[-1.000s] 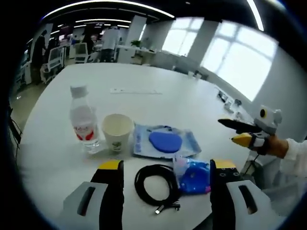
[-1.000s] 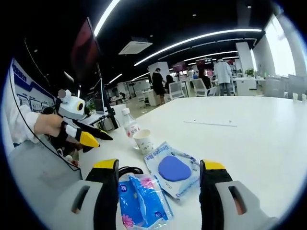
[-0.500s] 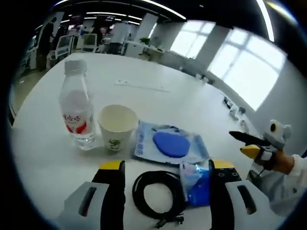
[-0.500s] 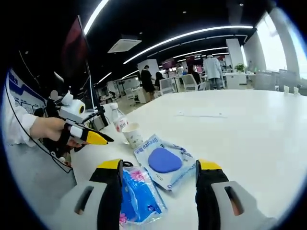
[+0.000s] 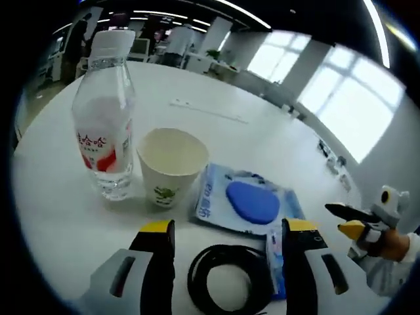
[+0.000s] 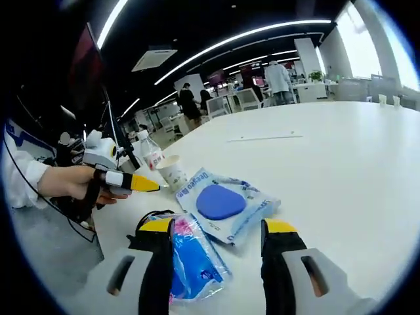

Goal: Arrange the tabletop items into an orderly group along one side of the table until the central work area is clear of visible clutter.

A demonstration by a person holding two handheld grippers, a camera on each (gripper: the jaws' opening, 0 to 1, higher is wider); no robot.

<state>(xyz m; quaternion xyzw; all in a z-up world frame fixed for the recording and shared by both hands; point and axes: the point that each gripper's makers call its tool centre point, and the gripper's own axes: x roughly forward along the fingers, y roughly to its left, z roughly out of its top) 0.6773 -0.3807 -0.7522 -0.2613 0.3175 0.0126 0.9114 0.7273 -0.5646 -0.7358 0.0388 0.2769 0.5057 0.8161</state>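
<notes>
Your left gripper (image 5: 226, 230) stands wide open and holds nothing, its jaws flanking the coiled black cable (image 5: 230, 282). Going left to right ahead of it: the water bottle (image 5: 103, 125), smooth and probably slippery, so take it mid-body; just beside it, the paper cup (image 5: 172, 165), light and easily crushed, so squeeze it gently near the rim; then the flat packet with the blue pad (image 5: 248, 205), limp, best pinched at an edge. Your right gripper (image 6: 215, 230) is also spread and empty, over the crinkly blue wipes pack (image 6: 190, 259). The white table (image 6: 341, 164) looks smooth, so things may slide. Around you, an open office with bright windows.
</notes>
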